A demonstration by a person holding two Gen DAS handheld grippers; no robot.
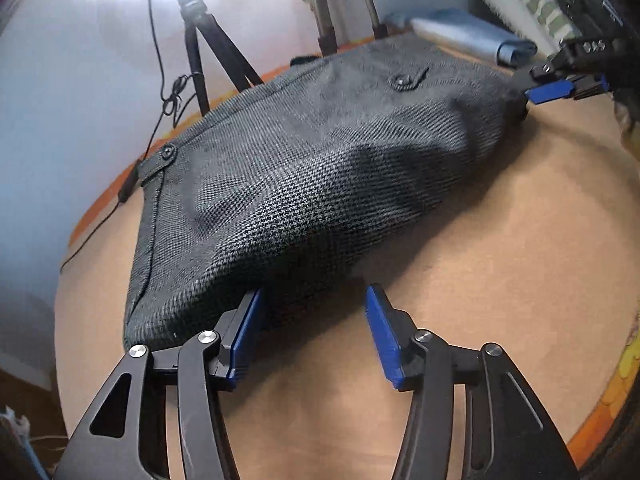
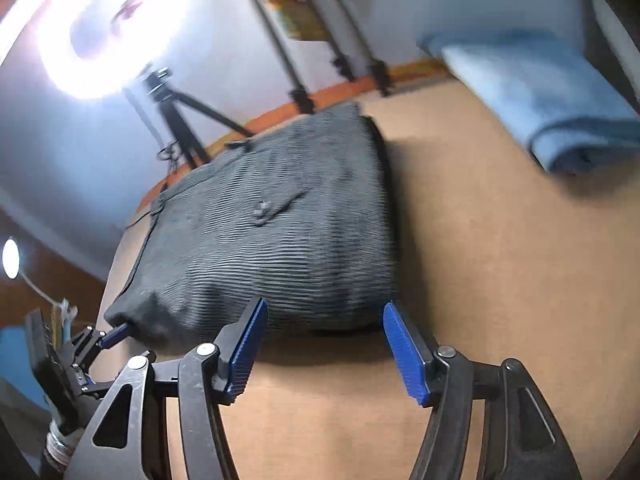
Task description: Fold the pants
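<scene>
the dark grey woven pants [image 1: 304, 168] lie as a folded bundle on the tan tabletop [image 1: 500, 280], just ahead of both grippers, with the buttoned back pocket [image 1: 404, 80] facing up. seen from the left gripper [image 1: 314, 334], the bundle stretches from the near left, where its near corner touches or overlaps the left blue finger pad [image 1: 246, 340], away toward the far right, so its long axis runs slantwise across this gripper's line of sight and ends at the right gripper [image 1: 556, 88], which sits at that far end of the cloth. the left gripper's jaws stand spread with only bare tabletop in the gap between them; nothing is pinched. from the right gripper's [image 2: 326, 344] own camera, the pants [image 2: 272, 248] sit straight ahead and a little to the left, their near edge just beyond the fingertips, and its jaws too are spread apart and empty, though this view is blurred. in that same view the left gripper [image 2: 116, 334] appears low at the left, at the bundle's near left corner; whether it touches the cloth there i cannot tell. each hand therefore stands at one end of the same near edge, neither clearly nearer than the other. a folded light blue towel [image 2: 544, 96] lies well apart, ahead and right of the right gripper. in my judgement any further fold would run across the long axis between the two grippers.
</scene>
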